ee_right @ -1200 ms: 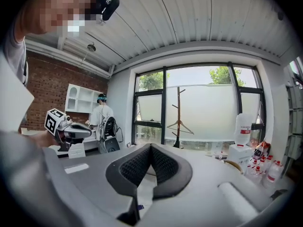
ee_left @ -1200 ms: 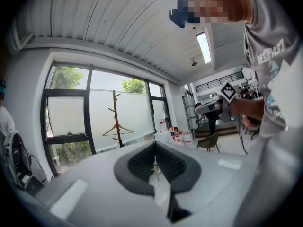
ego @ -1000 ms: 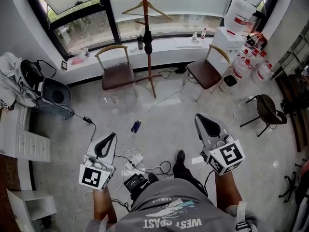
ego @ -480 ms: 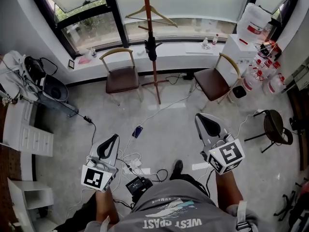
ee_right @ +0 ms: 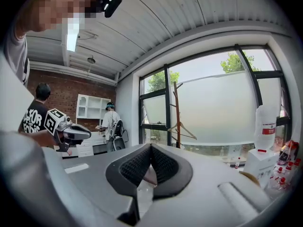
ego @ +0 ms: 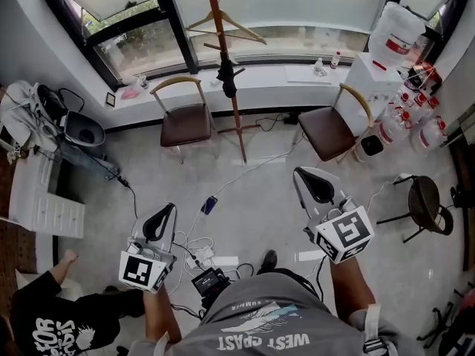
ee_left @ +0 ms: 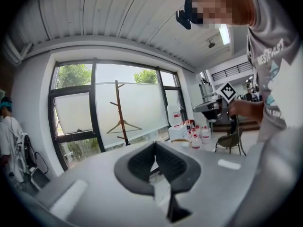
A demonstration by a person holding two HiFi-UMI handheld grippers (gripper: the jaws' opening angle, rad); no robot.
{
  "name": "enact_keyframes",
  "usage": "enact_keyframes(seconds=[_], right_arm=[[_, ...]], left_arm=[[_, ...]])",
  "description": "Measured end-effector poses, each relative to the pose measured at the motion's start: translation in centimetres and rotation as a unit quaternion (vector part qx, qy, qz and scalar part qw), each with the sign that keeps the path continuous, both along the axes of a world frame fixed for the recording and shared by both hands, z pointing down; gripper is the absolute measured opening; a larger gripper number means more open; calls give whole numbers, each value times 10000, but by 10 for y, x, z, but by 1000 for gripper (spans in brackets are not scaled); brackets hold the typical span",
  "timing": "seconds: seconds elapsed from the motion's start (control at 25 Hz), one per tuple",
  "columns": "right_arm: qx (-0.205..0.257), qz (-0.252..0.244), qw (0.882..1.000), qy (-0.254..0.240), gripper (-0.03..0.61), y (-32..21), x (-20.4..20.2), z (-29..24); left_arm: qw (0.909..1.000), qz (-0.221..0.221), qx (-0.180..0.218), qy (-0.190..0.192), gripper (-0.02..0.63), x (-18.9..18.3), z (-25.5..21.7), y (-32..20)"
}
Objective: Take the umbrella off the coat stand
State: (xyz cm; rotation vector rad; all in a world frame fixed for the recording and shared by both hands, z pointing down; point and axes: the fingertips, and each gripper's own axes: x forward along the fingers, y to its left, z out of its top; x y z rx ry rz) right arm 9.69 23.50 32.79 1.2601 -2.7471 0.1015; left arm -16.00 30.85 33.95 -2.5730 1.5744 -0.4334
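The brown wooden coat stand (ego: 228, 87) rises in front of the window, between two chairs. A black folded umbrella (ego: 226, 76) hangs on its pole, just below a wooden hanger (ego: 223, 24). My left gripper (ego: 168, 208) is held over the floor, well short of the stand, shut and empty. Further right, my right gripper (ego: 300, 173) is also shut with nothing in it. The stand (ee_left: 120, 112) shows far ahead over the left gripper (ee_left: 155, 143) in the left gripper view. In the right gripper view the stand (ee_right: 176, 112) is beyond the right gripper (ee_right: 150, 145).
Two brown chairs (ego: 185, 117) (ego: 330, 128) flank the stand. Cables and a power strip (ego: 211, 262) lie on the floor between my grippers. Water bottles (ego: 415, 117) and a dark stool (ego: 427, 202) stand at the right. A person in a black shirt (ego: 52, 325) crouches at the lower left by a white cabinet (ego: 37, 199).
Both grippers have moved forward across the floor, and the coat stand and chairs now look nearer. A person in a black shirt has come into view at the lower left.
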Motion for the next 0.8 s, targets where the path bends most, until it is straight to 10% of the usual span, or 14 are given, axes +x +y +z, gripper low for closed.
enact_keyframes(seconds=[0.8], right_arm=[[-192, 296, 9990, -267, 2, -28, 95, 15]], left_arm=[[9981, 457, 95, -396, 3, 100, -18, -69]])
